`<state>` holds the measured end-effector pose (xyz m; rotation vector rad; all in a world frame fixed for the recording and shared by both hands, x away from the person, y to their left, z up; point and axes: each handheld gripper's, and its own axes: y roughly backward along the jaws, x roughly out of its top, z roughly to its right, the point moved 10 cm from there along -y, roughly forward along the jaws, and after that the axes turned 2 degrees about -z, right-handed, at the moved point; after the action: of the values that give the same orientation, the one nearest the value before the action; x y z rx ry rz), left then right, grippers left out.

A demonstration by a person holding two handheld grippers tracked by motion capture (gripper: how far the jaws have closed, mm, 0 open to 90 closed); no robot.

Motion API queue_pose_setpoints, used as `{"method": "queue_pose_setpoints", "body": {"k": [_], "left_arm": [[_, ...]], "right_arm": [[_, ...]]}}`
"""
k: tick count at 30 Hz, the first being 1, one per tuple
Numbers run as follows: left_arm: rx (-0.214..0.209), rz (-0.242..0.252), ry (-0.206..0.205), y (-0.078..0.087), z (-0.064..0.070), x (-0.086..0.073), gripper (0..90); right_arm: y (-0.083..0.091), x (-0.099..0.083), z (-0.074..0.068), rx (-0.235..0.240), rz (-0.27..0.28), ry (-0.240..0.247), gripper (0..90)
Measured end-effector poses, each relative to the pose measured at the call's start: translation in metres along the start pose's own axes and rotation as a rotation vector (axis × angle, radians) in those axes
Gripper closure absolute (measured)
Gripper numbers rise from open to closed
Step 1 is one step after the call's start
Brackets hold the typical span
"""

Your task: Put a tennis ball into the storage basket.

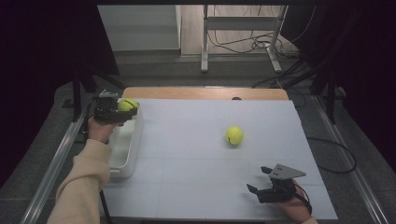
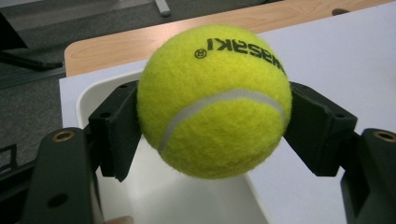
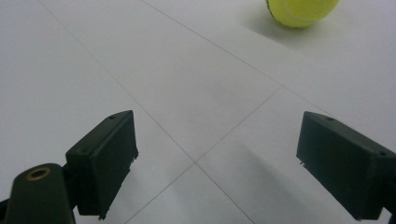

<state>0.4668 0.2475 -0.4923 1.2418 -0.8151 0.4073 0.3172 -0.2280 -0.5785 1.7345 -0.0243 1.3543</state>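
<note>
From the high view I start at nine o'clock on the table (image 1: 187, 186), where my left gripper (image 1: 122, 108) sits over the far end of a white bin (image 1: 122, 154). Its jaws are clamped on a yellow tennis ball (image 1: 127, 104), one on each flank. In the left gripper view that held ball (image 2: 215, 100) is pinched between the two black jaws, with black lettering across its top and a pale seam curving over its front. Below it I see the white bin (image 2: 187, 200), so the ball hangs above the bin's opening and not on its floor. The bin's rim lies along the table's left edge, and the wooden edge of the table shows at twelve o'clock beyond the grey mat.

Moving right, a second tennis ball (image 1: 234, 135) rests alone on the mat, roughly at two o'clock from the table's centre and well apart from both grippers.

At about five o'clock my right gripper (image 1: 259, 181) hovers low near the front edge, jaws spread wide with nothing between them. In the right gripper view the loose ball (image 3: 301, 11) peeks in at one o'clock, cut off by the frame. I cannot quite tell whether these jaws touch the mat.
</note>
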Motion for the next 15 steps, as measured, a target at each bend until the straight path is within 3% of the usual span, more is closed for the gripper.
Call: {"method": "queue_pose_setpoints", "body": {"k": [15], "left_arm": [[0.017, -0.058, -0.004, -0.014, -0.004, -0.003, 26.0]], "right_arm": [[-0.001, 0.0, 0.0, 0.004, 0.0, 0.002, 12.5]]}}
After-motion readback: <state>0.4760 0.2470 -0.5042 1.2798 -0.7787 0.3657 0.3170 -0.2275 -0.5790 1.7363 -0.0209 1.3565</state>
